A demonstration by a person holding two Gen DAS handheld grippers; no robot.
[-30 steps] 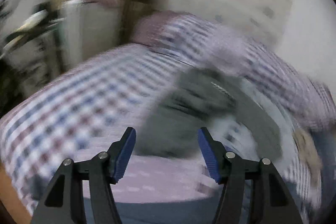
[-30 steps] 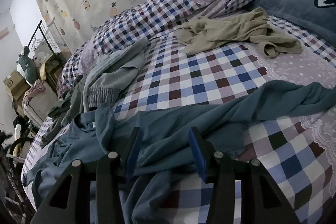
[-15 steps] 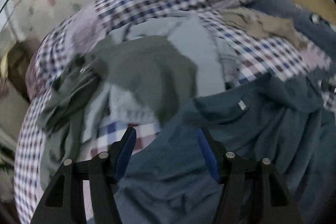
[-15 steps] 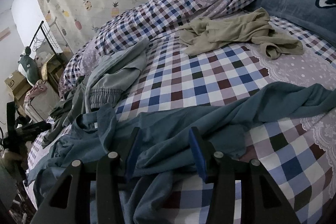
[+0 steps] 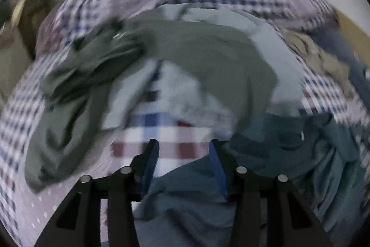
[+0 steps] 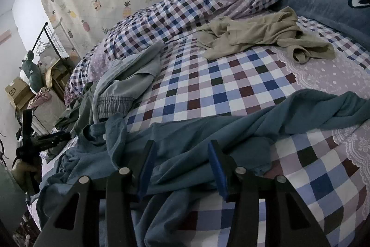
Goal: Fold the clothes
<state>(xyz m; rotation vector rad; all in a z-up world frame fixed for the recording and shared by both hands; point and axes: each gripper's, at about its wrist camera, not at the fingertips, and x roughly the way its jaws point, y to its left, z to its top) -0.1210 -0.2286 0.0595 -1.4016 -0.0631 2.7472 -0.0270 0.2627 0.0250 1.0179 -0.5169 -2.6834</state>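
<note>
A teal-blue garment [image 6: 208, 131] lies crumpled across the near side of the bed. My right gripper [image 6: 181, 149] rests low over it, jaws apart, with a fold of the teal cloth between the fingers and no visible pinch. My left gripper [image 5: 183, 149] points down at the garment's other end [image 5: 185, 189]. Its jaws are closing, and the teal edge lies between them without the pads pressing on it. In the right wrist view the left gripper [image 6: 64, 137] shows at the bed's left edge, held by a gloved hand [image 6: 25, 169].
A grey-green garment [image 5: 185, 50] and light grey trousers [image 6: 129, 85] are heaped just beyond the teal one. A beige garment [image 6: 254, 36] lies farther up the checked sheet [image 6: 231, 85]. Rolled duvet [image 6: 185, 8], blue pillow [image 6: 323, 1], and a clothes rack with boxes [image 6: 20, 92] at the left.
My left gripper has swung in and down from the room's side to the teal garment's edge, and its jaws have narrowed. The right gripper and the clothes have not moved.
</note>
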